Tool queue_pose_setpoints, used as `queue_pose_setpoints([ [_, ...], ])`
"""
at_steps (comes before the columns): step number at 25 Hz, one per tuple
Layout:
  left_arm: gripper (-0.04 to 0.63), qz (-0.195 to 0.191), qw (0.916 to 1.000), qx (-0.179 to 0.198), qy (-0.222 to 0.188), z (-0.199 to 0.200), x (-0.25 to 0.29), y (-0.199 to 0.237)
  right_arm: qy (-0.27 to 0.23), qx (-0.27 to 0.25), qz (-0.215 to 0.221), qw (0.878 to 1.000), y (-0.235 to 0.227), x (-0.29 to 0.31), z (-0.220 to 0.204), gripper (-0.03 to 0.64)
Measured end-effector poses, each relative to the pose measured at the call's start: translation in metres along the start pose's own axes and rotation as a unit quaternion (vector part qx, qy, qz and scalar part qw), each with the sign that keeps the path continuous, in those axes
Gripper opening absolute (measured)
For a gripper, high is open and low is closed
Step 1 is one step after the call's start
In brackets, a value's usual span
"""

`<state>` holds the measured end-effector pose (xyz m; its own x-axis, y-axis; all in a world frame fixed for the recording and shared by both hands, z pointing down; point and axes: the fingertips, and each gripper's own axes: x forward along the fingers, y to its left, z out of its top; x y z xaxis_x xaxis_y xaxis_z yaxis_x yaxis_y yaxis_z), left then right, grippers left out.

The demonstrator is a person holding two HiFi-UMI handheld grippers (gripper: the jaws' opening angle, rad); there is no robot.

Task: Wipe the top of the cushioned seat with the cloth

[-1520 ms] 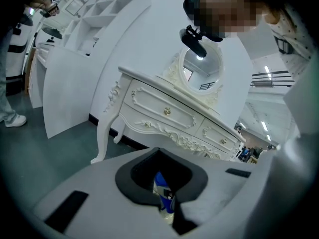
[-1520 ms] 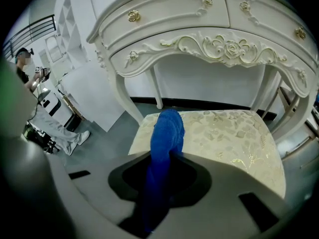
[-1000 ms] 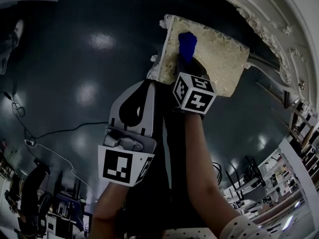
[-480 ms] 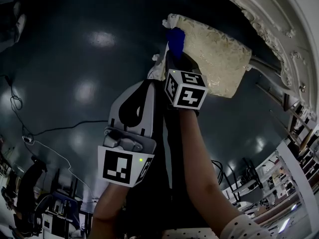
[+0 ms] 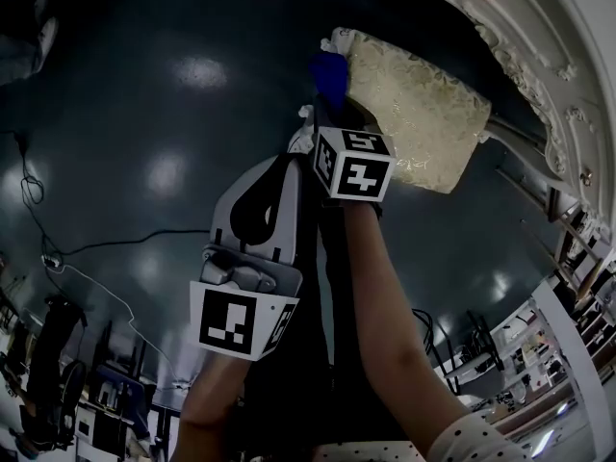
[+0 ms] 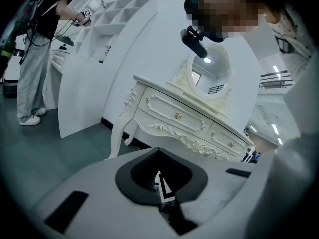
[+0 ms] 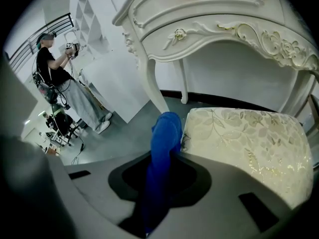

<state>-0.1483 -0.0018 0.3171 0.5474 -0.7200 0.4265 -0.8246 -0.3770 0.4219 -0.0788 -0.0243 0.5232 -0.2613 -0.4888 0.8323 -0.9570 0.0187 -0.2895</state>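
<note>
The cream cushioned seat with a gold leaf pattern stands on the dark floor, upper right in the head view. In the right gripper view the seat lies to the right of the jaws. My right gripper is shut on the blue cloth, at the seat's left edge. The cloth rises from between the jaws and hangs just left of the cushion's corner. My left gripper stays lower, beside the right arm and away from the seat, shut with nothing in it.
A white carved dressing table stands over and behind the seat; the left gripper view shows the table too. A person stands by white shelving at the far left. A cable runs across the dark floor.
My right gripper has carried the blue cloth leftward across the cushion, from its middle to its left edge. The left gripper has not moved.
</note>
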Motion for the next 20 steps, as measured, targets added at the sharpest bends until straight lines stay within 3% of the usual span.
queue_pose_setpoints([
  [7, -0.003, -0.006, 0.9999, 0.006, 0.006, -0.004, 0.006, -0.007, -0.014, 0.014, 0.028, 0.999, 0.003, -0.001, 0.002, 0.089],
  [12, -0.003, -0.018, 0.9997, 0.014, 0.012, -0.004, 0.013, -0.022, -0.059, 0.03, 0.066, 0.996, -0.003, -0.03, 0.019, 0.089],
  [20, -0.003, -0.062, 0.9973, 0.031, 0.026, -0.006, 0.039, -0.074, -0.117, 0.066, 0.016, 0.991, -0.084, -0.111, 0.024, 0.089],
])
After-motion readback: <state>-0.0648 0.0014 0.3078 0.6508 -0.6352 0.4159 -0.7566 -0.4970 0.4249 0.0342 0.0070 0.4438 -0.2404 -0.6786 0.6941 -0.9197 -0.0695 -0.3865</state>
